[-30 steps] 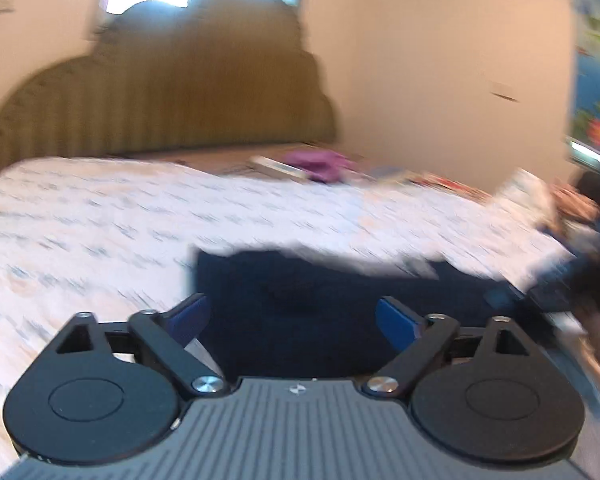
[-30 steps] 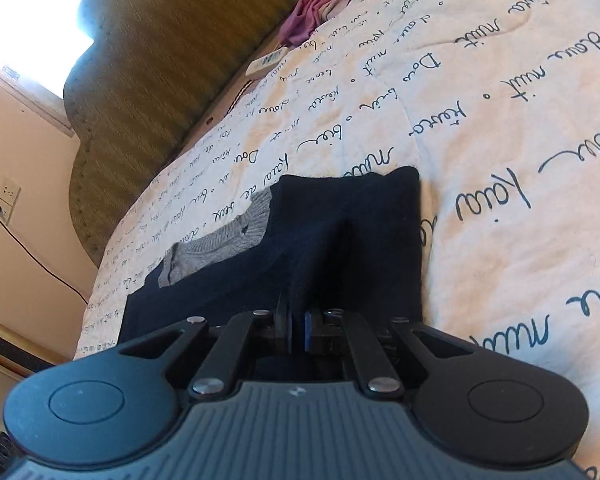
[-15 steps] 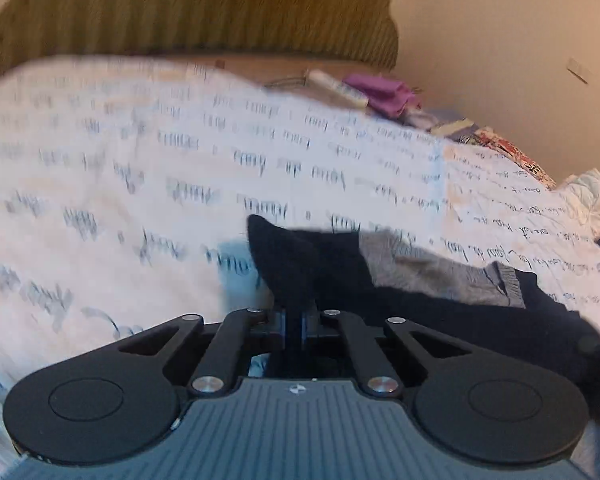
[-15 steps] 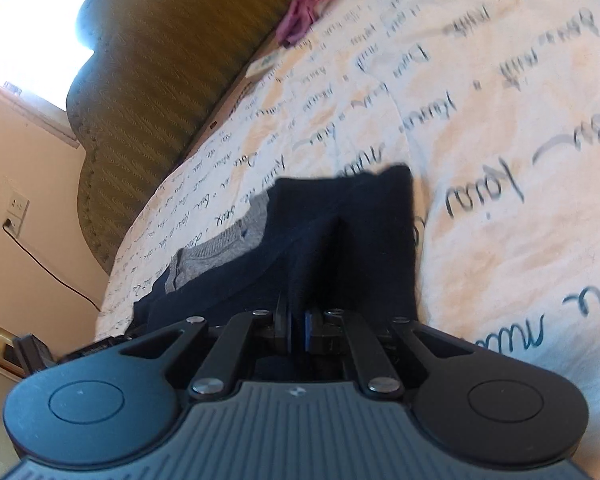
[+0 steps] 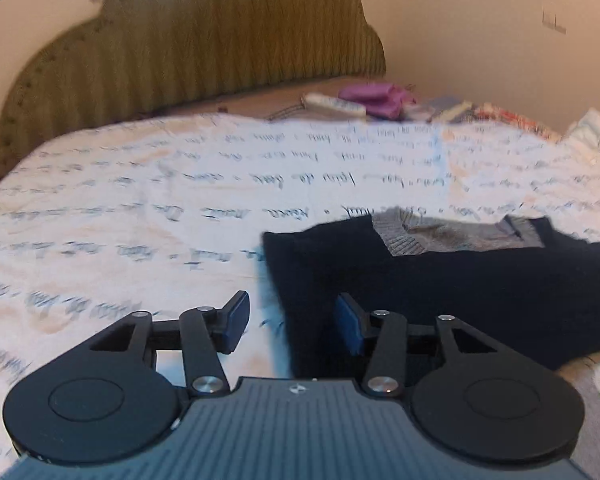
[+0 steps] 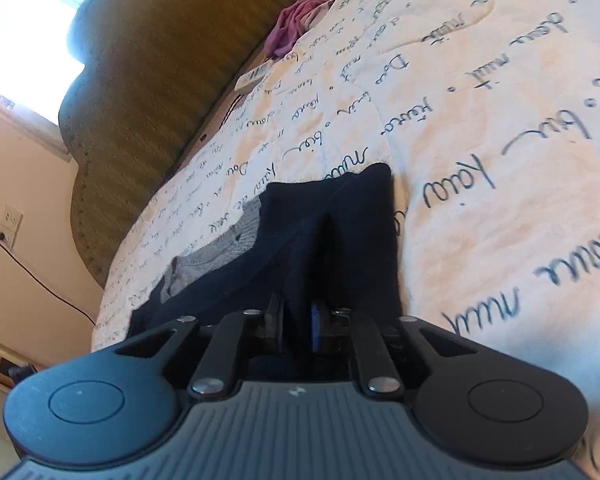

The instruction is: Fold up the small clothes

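Note:
A dark navy sweater (image 5: 440, 288) with a grey knit collar (image 5: 432, 236) lies on the white bedspread (image 5: 180, 216) printed with handwriting. My left gripper (image 5: 292, 322) is open just above the sweater's near left edge, holding nothing. In the right wrist view the same sweater (image 6: 340, 232) lies partly folded, and my right gripper (image 6: 300, 328) is shut on a pinched ridge of its navy fabric at the near edge. The grey collar (image 6: 220, 256) shows at the left there.
An olive padded headboard (image 5: 204, 44) stands behind the bed. A purple garment (image 5: 376, 96) and a white remote (image 5: 332, 104) lie near it. Other clothes (image 5: 592, 136) lie at the far right. A wall socket and cable (image 6: 12, 224) are on the wall.
My left gripper, shut on the sweater's corner half a second ago, has let go and opened. My right gripper stays shut on the fabric and has barely moved.

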Tool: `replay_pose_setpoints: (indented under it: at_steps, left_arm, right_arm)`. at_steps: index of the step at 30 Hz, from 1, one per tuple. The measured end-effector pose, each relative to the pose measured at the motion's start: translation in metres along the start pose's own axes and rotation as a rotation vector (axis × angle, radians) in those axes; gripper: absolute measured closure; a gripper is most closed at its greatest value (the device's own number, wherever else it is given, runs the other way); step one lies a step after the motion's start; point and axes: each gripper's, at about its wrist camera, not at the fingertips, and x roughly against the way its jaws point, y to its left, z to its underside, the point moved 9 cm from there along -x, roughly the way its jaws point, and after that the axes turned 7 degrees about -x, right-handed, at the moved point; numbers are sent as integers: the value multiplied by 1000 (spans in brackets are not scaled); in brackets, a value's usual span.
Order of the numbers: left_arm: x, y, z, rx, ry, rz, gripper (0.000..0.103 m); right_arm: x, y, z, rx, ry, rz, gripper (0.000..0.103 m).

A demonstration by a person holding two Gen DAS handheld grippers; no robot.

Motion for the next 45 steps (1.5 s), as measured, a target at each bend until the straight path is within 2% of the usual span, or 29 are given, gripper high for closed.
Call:
replay_pose_setpoints:
  at_steps: [1,2,3,4,9,12,14,17,22,24,26,29,33,37,39,43,44,45]
  left_arm:
    - [19,5,9,36,-13,22,43]
    - [37,11,19,76,-19,57,36]
    - [56,17,33,126,-19,100,33]
    - [73,21,47,165,-17,133,33]
    - [134,17,130,367,81,337,31]
    - [163,4,153,458,72,411,30]
    - [179,-5,163,514,89,458,30]
    - [204,-19,184,612,125,562,29]
    - [227,-42,206,827,186,736,29]
    - [225,-44,208,902,189,758,29]
    - [217,-42,206,941,193,741,29]
    - [208,-34,196,946,180,700,30]
    - [204,-14,180,874,101,589,27]
    - [190,-18,177,866,96,592,27]
    - [191,-33,173,786,113,610,27]
    - [201,-59,175,671,149,704,27]
    - [202,-59,179,665,146,704,29]
    - [202,-58,180,670,145,700,39]
  right_arm:
    - [14,4,7,16,-15,-9,61]
    - [30,8,17,43,-29,-23,53]
    - [44,10,29,68,-35,-40,37]
    - [61,10,44,88,-36,-56,30]
    - [116,-21,123,-13,53,-75,29]
    - [138,-19,158,-7,79,-81,29]
    - [147,-14,181,12,130,-79,29]
    - [163,-15,209,86,186,-12,29]
    - [201,-36,217,51,131,27,29]
    - [209,-47,211,12,99,36,28]
    - [214,-54,208,-12,85,24,28]
    - [215,-64,206,-26,82,29,29]
    - [213,-65,207,-21,98,4,29]
    - [206,-64,207,-43,112,-46,22]
    - [203,-63,206,-45,123,-53,21]
    - [202,-55,210,-19,163,-56,20]
    - [203,-54,212,-15,171,-60,20]
    - [204,-53,213,-19,181,-70,20]
